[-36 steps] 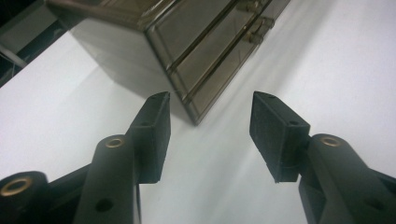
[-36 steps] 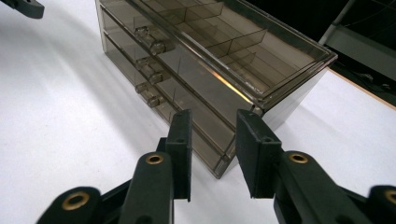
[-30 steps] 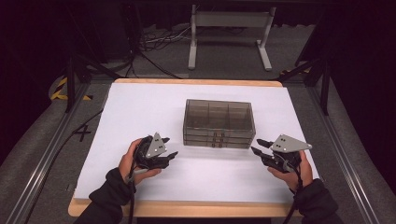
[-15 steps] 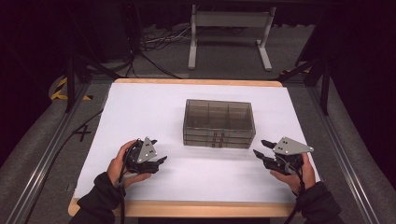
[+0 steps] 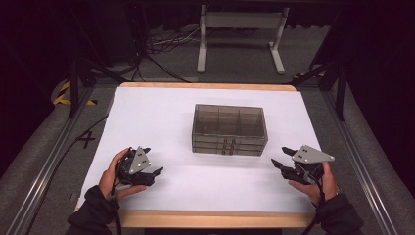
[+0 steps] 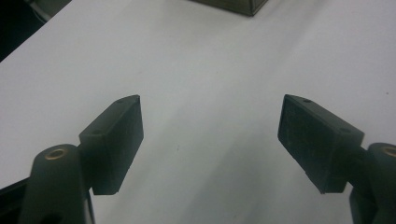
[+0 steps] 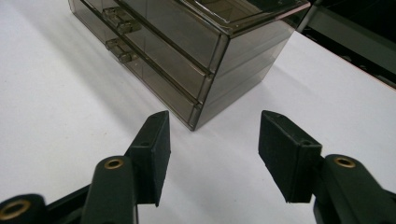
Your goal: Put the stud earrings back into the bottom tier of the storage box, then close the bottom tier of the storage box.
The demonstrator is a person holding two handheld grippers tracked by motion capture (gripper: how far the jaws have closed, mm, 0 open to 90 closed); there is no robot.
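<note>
A smoky drawer box point(image 5: 229, 129) is being kept in the middle of the white table point(image 5: 147, 112), its long side running left to right. The right gripper point(image 5: 282, 158) is being held just beside the box's front right corner, and is nearer to it. The left gripper point(image 5: 152, 172) is being held farther off, toward the left. Both have just been opening (nothing is being held between the jaws).
</note>
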